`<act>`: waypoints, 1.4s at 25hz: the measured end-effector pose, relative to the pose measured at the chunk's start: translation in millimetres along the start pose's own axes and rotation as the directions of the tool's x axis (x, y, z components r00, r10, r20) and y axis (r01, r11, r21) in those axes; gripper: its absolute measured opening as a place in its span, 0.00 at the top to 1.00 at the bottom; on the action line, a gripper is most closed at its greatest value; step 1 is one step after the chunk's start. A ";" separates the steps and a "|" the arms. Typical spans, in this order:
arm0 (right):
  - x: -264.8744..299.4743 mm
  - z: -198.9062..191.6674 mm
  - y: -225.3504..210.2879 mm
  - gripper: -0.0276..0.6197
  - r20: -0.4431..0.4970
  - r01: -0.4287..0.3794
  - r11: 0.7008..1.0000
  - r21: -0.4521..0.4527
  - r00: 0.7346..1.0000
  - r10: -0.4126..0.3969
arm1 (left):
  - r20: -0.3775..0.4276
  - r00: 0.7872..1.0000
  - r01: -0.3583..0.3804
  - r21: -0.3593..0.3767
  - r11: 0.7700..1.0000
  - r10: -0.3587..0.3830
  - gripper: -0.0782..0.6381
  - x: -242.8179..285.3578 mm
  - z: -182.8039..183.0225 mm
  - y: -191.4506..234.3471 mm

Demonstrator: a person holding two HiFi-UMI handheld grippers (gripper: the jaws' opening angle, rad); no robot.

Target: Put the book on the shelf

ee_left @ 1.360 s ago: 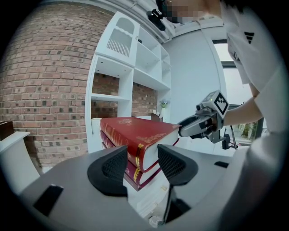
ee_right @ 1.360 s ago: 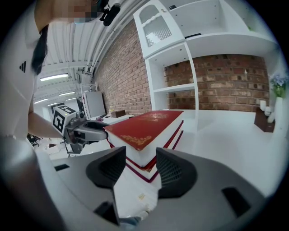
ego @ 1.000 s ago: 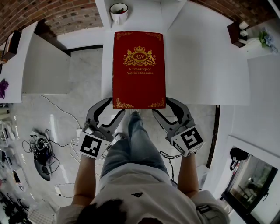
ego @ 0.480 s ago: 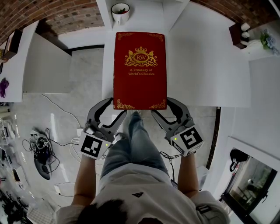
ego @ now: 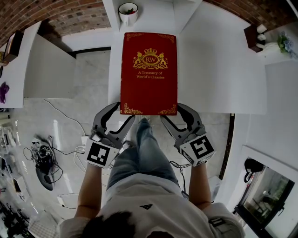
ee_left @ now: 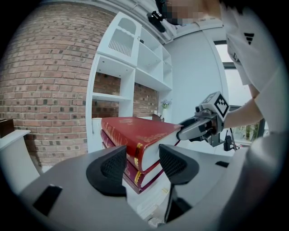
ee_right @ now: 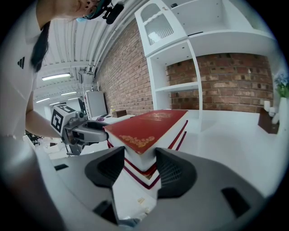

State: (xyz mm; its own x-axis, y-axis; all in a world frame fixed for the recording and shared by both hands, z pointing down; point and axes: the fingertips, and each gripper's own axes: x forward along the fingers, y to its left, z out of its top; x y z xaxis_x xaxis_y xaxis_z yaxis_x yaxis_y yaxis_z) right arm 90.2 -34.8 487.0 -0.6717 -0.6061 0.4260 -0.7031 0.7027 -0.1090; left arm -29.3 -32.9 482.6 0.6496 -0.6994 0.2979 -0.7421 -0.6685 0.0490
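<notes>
The left gripper (ego: pixel 125 115) sits at the 7 o'clock corner of the red book (ego: pixel 149 69) — its jaws have just been opening and stand wide, with that corner between them and neither pad pressing on it. The book lies flat, cover up, on top of a stack of other red books (ee_left: pixel 141 176) on the white table (ego: pixel 219 69), not on the shelf (ee_right: pixel 226 40); a cup (ego: pixel 126 13) stands at its 12 o'clock. The right gripper (ego: pixel 171 114) is at the 5 o'clock corner — jaws apart too, flanking that corner without clamping it
</notes>
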 end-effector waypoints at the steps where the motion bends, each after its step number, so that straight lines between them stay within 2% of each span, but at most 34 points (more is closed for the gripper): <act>1: 0.1 0.1 -0.1 0.62 -0.001 0.004 1.000 -0.006 1.000 -0.004 | -0.003 1.000 -0.005 0.008 1.000 0.005 0.58 0.0 0.1 0.4; 9: -3.7 3.0 -0.3 0.66 0.011 0.041 0.998 -0.041 0.999 -0.040 | 0.005 0.999 -0.047 0.039 0.998 0.047 0.60 -1.7 5.2 -0.1; 20: -13.5 16.5 2.4 0.68 0.063 0.066 0.996 -0.054 0.996 -0.063 | 0.038 0.998 -0.055 0.086 0.995 0.052 0.61 -8.5 23.0 -3.4; 35: -40.4 56.0 9.6 0.68 0.156 0.109 0.991 -0.075 0.983 -0.096 | 0.122 0.991 -0.062 0.095 0.994 0.051 0.61 -24.8 62.4 -12.1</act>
State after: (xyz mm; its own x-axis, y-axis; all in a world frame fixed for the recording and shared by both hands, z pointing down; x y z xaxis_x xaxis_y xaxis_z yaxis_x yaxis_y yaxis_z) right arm 97.5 -24.5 418.5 -0.6289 -0.7215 0.2896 -0.7527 0.6584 0.0058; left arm -26.2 -23.3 415.2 0.6265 -0.7579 0.1818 -0.7622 -0.6445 -0.0605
